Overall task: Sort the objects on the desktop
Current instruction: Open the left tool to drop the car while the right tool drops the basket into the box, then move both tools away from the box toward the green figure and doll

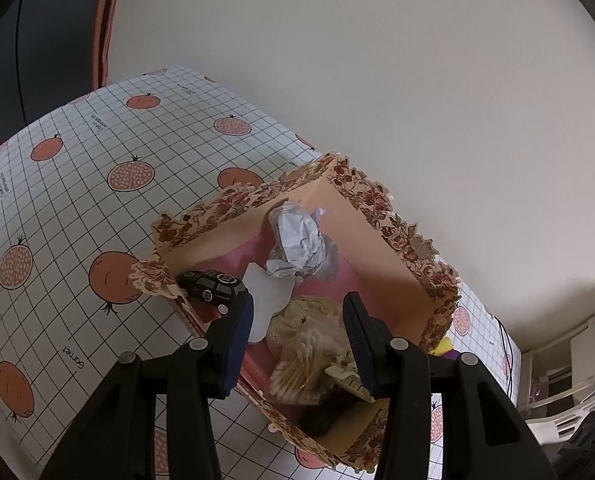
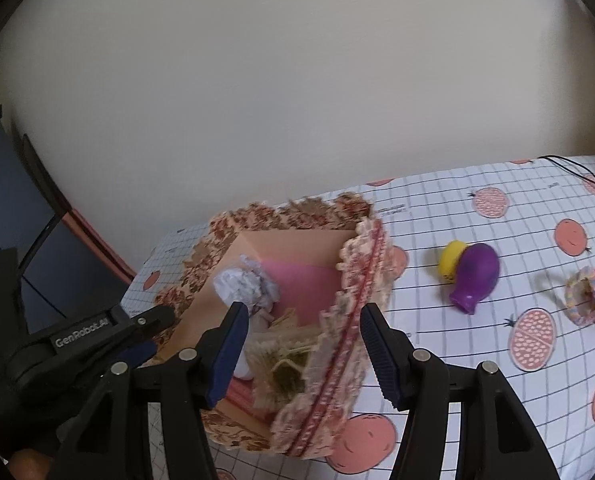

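Black left tool (image 2: 153,334) reads "GenRobot.AI" (cloth says "Garnet"); I see both tools, right tool (image 2: 303,354) included, gaping, empty.

The left gripper's fingers (image 1: 237,344) cover part of the cotton swabs (image 1: 297,364) and a dark thing (image 1: 321,416) too dim to name in the floral box (image 1: 377,232), whose near wall (image 2: 337,360) is blurred in the right wrist view, while the beaded bracelet (image 2: 589,300) is too small for detail.
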{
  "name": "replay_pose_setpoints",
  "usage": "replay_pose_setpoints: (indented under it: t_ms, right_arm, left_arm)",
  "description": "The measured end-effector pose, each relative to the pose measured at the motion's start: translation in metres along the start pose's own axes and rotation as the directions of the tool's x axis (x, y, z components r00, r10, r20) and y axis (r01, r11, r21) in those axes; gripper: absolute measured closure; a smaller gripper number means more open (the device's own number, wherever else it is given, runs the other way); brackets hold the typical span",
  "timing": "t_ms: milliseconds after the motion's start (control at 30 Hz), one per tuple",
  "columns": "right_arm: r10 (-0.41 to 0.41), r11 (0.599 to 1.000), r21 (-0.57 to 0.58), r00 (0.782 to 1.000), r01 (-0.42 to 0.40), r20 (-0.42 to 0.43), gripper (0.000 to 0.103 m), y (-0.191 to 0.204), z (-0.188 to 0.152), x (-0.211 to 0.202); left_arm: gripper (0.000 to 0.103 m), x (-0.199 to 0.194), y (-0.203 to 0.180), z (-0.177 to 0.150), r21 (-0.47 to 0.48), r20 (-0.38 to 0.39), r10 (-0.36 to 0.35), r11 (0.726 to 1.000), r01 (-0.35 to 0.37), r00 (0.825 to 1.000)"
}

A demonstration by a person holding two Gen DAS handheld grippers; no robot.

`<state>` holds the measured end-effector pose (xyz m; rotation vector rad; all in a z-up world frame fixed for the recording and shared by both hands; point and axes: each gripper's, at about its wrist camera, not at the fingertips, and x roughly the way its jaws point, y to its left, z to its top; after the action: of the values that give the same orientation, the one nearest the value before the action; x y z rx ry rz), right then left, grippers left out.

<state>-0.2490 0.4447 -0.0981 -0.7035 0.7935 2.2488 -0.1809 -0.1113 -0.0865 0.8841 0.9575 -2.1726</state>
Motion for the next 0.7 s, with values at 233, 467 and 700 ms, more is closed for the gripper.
replay_pose_setpoints:
  t_ms: [233,467,700]
  right_arm:
    - [-0.049,0.998,0.031,0.998,0.049,0.026,0.041,-0.018,0.009,-0.015]
    - [-0.106,0.993,0.059,0.994,0.104,0.035,0.041,-0.037,0.016,-0.035]
    - [-0.188,0.975,0.115,0.982,0.188,-0.008,0.039,-0.07,0.021,-0.053]
  left_arm:
    - [0.055,-0.005,-0.018,-0.006,0.036,-0.004,-0.02,0.999,0.02,1.0]
    - [0.055,-0.015,-0.044,-0.017,0.087,-0.015,-0.049,0.995,0.05,0.999]
    - [0.054,-0.024,-0.076,-0.036,0.156,-0.049,-0.079,0.984,0.086,0.996]
